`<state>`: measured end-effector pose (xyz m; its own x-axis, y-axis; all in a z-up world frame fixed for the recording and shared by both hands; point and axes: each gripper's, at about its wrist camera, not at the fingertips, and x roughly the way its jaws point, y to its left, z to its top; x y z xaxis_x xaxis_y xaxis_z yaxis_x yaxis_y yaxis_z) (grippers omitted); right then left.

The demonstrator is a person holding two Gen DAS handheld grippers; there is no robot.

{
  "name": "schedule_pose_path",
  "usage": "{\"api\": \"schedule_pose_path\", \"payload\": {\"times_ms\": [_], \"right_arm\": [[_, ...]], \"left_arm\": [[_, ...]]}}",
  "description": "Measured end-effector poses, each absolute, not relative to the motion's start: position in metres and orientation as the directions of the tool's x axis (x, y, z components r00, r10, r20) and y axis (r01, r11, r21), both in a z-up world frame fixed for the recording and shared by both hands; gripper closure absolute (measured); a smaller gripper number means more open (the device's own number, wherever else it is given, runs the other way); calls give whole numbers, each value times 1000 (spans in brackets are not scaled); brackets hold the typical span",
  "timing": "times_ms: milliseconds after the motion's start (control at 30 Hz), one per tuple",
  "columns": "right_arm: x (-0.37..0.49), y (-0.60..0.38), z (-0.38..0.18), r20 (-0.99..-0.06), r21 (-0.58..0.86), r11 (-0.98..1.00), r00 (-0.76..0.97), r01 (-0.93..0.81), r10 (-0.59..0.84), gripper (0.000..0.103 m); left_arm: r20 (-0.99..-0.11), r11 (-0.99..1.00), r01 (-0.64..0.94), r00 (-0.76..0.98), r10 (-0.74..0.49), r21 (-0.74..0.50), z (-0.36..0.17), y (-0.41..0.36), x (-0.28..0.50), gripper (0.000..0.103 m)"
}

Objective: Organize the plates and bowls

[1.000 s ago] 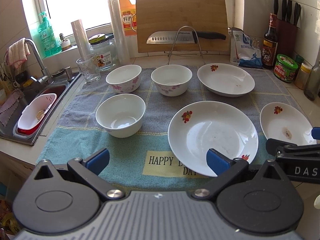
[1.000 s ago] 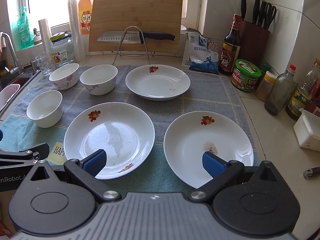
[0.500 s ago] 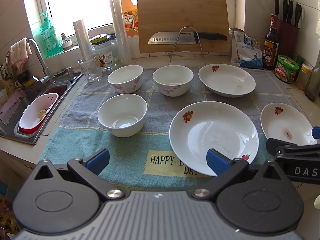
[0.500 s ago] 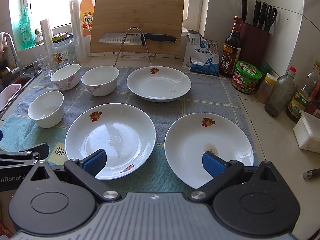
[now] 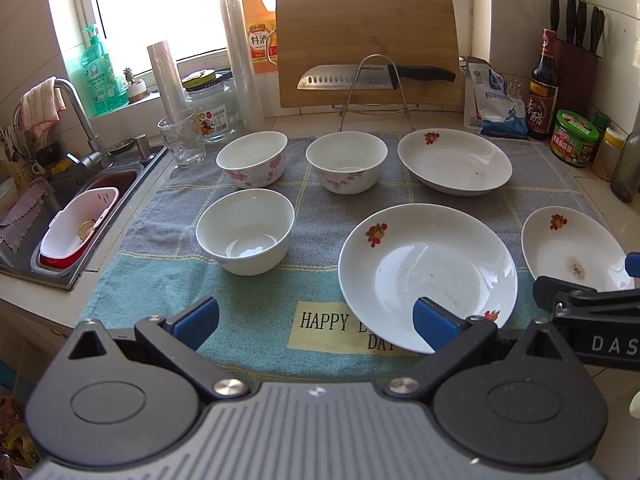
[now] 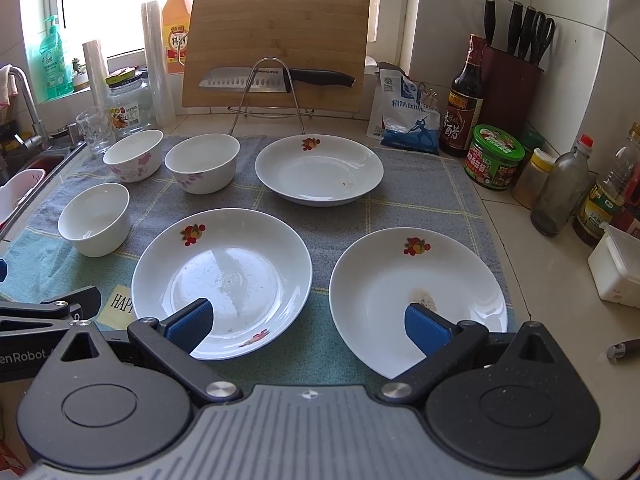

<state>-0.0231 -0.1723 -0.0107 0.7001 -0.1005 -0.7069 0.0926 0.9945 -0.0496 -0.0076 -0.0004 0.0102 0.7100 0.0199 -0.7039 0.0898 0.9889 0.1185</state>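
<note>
Hovering low at the towel's [image 5: 248, 184] near edge, the left gripper [image 5: 316, 320] and right gripper [image 6: 308, 326] stand spread wide, holding nothing. Three bowls [image 5: 246, 230] and three plates [image 6: 222, 276] lie singly, apart, presumably laid out for stacking.

A home kitchen: sink [image 5: 60, 216], knife block [image 6: 508, 92], condiment bottles [image 6: 464, 100].

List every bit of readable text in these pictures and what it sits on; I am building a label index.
"HAPPY", a cut-off "D..." and "DA..." on the towel, partly hidden by the near plate.
"SUPOR" on the knife blade.
"DAS", cut off, on the right gripper body.
"enRobot", cut off, on the left gripper body.
"料酒" on the orange jug.
The salt bag, dark bottle, green-lidded tub and glass jar carry print too small to read.
</note>
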Motion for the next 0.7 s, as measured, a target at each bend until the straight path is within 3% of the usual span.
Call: {"api": "schedule_pose_path", "payload": {"times_ms": [700], "right_arm": [[-39, -187, -8, -674, -30, 998, 736, 62, -66, 0]], "left_arm": [[-683, 987, 104, 730, 9, 124, 15, -12, -22, 1]]}}
